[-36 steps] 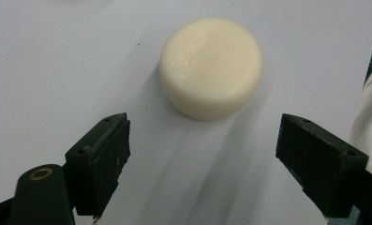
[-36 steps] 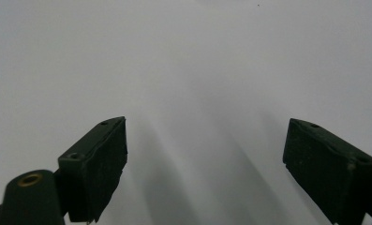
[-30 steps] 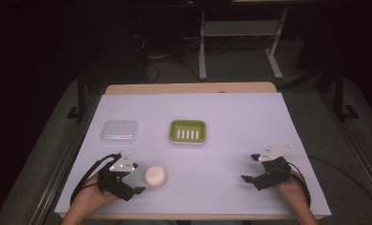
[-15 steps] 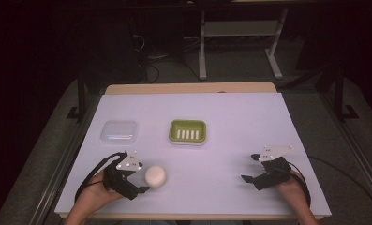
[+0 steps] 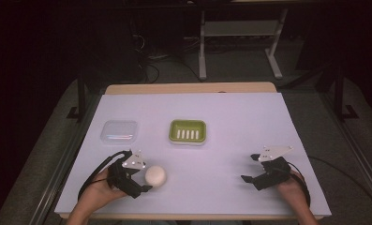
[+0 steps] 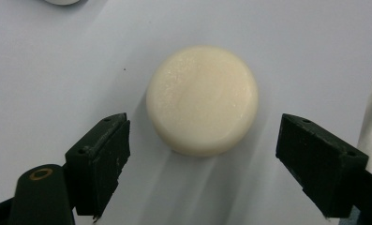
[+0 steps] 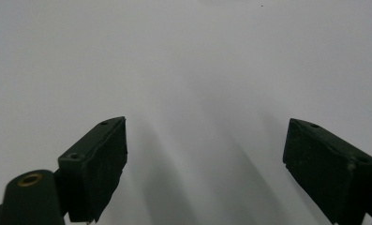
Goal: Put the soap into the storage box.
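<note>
A: The soap (image 6: 202, 99), a round cream puck, lies flat on the white table (image 5: 221, 122), straight ahead of our left gripper (image 5: 142, 180), whose jaws stand wide apart with nothing between them yet.

B: Agreed. In the left gripper view the soap sits just beyond the jaw tips and a little between their lines, not touching either. Being round, it has no long axis, so we'd judge any closing angle serves.

A: And our right gripper (image 5: 247, 178)?

B: Jaws equally spread, empty, resting over bare table well apart from the soap. The left hand (image 5: 97, 187) is plainly the nearer one.

A: So a short push forward, then a squeeze, is what we'd expect the next move to need. It may be slippery; that's a guess.

B: Further out, the green soap dish (image 5: 188, 131) with its ribbed floor sits near the table's middle, beyond the soap and to its right, and a clear lid (image 5: 119, 131) lies to the dish's left.

A: Any writing?

B: We can read none on the soap, dish or lid.
</note>
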Action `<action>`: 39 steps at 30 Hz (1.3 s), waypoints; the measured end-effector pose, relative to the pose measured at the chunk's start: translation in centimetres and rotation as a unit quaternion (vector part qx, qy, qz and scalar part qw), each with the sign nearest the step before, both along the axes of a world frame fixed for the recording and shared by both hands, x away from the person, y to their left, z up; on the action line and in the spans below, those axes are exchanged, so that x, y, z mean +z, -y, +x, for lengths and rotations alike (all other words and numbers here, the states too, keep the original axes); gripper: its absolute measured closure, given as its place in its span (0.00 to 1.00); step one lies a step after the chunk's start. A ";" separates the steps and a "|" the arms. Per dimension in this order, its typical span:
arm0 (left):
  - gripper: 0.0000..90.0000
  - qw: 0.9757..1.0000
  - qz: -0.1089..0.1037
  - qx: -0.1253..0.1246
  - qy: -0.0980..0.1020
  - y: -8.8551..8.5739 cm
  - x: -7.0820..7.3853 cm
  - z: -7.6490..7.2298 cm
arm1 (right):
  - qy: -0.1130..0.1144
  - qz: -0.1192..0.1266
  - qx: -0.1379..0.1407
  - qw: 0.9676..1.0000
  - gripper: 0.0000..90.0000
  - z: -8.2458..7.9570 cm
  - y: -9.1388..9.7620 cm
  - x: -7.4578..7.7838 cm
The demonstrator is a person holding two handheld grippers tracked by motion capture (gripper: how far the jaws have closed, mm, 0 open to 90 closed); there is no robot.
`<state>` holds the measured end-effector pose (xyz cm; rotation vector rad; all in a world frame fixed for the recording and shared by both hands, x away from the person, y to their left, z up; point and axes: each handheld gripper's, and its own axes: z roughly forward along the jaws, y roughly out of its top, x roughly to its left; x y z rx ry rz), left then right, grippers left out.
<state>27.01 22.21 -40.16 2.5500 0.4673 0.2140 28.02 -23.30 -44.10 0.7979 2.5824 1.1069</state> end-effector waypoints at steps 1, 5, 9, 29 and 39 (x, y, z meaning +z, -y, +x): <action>0.19 1.000 0.002 -0.001 0.000 0.1 0.0 0.0 | 0.000 0.000 0.000 1.000 0.15 0.0 0.0 0.0; 0.19 1.000 0.009 -0.004 -0.001 0.4 0.0 0.1 | 0.000 0.001 -0.001 1.000 0.15 0.0 0.0 0.0; 0.19 1.000 0.009 -0.008 -0.004 0.6 -0.2 0.3 | -0.001 -0.001 0.001 1.000 0.15 0.0 -0.1 0.0; 0.19 0.999 0.027 -0.017 -0.017 1.9 -0.8 1.0 | -0.001 -0.002 0.002 1.000 0.15 0.0 -0.2 0.0; 0.19 0.999 0.038 -0.017 -0.020 2.4 -1.2 1.2 | -0.001 -0.005 0.006 1.000 0.15 0.0 -0.3 0.0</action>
